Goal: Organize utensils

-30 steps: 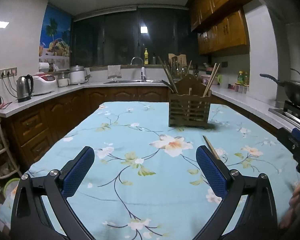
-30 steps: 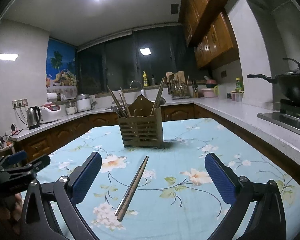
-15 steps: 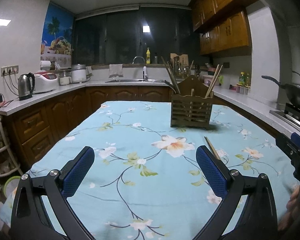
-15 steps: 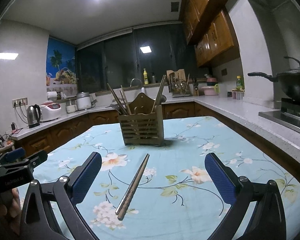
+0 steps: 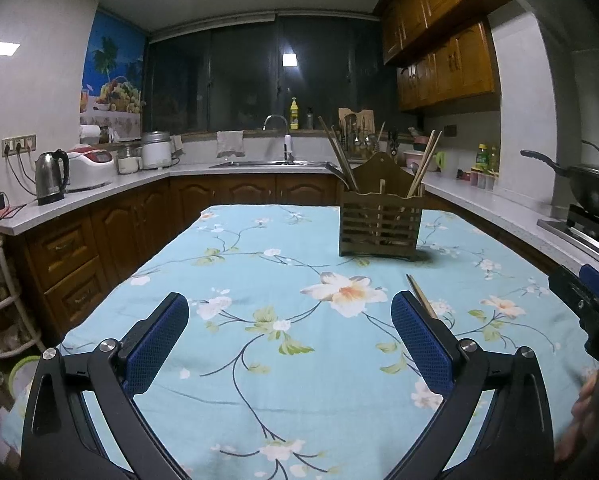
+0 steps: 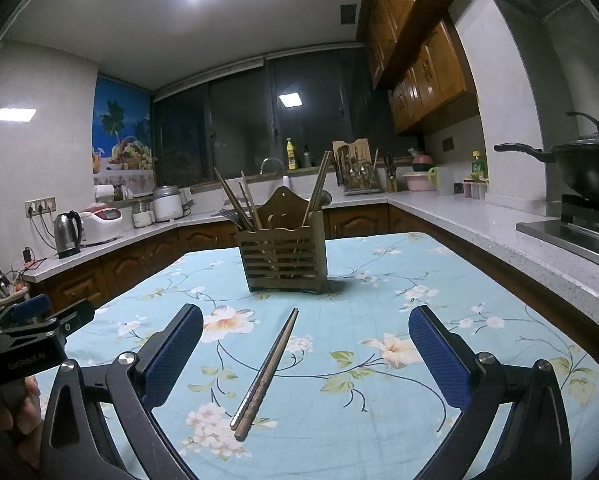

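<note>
Lining up right gripper [image 6: 305, 344], jaws wide, empty, over chopsticks [image 6: 268, 372] on tablecloth [image 6: 379, 412]. Left gripper [image 5: 289, 334] open, idle. Next I judge: lower, pinch pair, carry to holder [image 6: 282, 260].

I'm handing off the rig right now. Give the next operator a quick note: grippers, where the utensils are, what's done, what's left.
Left gripper: open, holding nothing.
Right gripper: open, holding nothing, lined up over the loose pair of chopsticks.
That pair lies flat on the floral tablecloth, in front of the wooden utensil holder.
Done: several chopsticks already stand in the holder.
Left: grasp the loose pair and drop it into the holder.
</note>
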The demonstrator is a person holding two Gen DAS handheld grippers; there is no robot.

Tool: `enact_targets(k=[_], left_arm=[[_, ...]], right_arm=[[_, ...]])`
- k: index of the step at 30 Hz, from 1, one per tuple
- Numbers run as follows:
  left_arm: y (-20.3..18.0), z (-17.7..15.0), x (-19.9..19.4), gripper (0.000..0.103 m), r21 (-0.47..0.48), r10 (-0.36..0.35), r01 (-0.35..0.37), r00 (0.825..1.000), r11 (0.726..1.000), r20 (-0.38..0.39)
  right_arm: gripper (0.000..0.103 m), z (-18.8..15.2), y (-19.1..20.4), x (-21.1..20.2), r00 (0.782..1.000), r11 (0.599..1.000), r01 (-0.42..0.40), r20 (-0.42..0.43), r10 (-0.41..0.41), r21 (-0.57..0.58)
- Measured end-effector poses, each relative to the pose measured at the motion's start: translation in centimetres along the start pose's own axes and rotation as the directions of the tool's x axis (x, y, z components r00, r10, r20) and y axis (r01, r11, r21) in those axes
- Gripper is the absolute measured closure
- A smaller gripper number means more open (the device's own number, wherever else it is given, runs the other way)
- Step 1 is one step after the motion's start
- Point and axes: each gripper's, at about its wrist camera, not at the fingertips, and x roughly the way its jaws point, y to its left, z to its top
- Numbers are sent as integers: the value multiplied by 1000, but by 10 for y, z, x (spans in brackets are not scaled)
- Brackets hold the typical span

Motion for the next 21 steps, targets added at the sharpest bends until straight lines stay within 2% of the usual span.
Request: enact_targets(k=[21], left_arm=[[3,-1,0,0,17,16,-16,1000,1000,9]], right_arm=[[0,3,6,-3,1000,1000,-6,11,6,-5]])
